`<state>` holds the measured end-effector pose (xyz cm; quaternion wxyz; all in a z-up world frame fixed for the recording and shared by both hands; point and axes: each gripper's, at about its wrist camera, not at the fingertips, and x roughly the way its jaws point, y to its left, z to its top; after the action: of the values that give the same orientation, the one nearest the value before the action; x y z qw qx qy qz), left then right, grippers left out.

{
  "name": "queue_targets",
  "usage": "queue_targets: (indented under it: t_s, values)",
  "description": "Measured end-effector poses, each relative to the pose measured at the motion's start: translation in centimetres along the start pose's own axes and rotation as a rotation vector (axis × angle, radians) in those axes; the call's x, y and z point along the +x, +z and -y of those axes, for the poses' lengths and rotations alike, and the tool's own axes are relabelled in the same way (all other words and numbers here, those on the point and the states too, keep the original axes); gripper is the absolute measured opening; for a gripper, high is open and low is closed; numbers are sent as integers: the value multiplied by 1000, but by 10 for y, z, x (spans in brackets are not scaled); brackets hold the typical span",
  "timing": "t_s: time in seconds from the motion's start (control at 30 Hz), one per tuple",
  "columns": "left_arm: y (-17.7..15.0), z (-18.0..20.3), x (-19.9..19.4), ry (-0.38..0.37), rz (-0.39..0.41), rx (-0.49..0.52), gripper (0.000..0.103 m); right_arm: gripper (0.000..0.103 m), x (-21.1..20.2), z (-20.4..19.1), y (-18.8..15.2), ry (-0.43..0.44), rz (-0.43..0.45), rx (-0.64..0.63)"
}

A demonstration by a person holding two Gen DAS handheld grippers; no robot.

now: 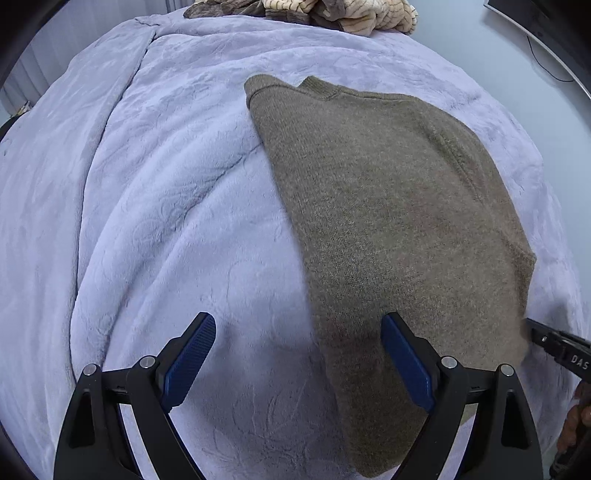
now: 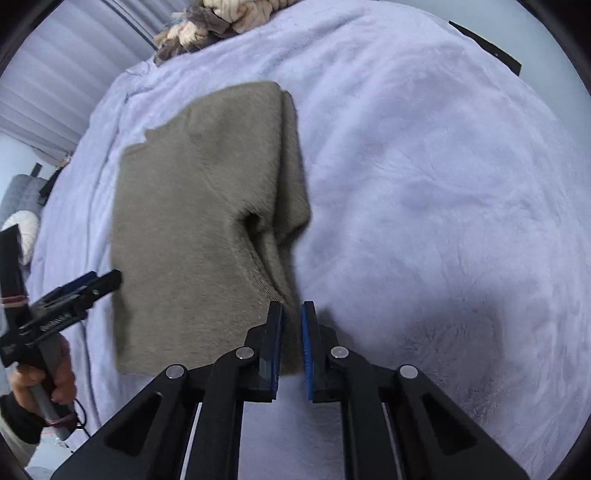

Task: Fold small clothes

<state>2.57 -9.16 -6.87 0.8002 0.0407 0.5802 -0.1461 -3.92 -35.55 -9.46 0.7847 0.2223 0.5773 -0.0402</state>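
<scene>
Sweater (image 1: 388, 221) lies half-folded on blanket (image 1: 147, 221). Right gripper (image 2: 292, 314) pinches its near edge, seemingly; left gripper (image 1: 299, 354) spread, straddling the other edge. Clamp left, then lift both corners evenly.

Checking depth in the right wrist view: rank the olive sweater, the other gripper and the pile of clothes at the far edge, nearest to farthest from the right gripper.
1. Olive sweater, pinched between the right gripper pads.
2. Left gripper, lower left, beside the sweater's edge.
3. Pile of clothes, top, far edge of the blanket.
</scene>
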Motion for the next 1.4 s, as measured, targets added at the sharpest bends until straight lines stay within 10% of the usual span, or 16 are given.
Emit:
queue_targets:
  t_s: [0.37, 0.53, 0.7, 1.4]
  values:
    - [0, 1, -3, 20, 0, -15, 92, 12, -63, -19, 7, 96, 162, -36]
    - [-2, 1, -5, 24, -6, -26, 92, 12, -32, -61, 22, 81, 87, -154]
    - [-2, 1, -4, 8, -15, -36, 92, 6, 4, -29, 20, 99, 16, -11]
    - [1, 0, -10, 29, -63, -105, 92, 10, -6, -26, 25, 138, -26, -1]
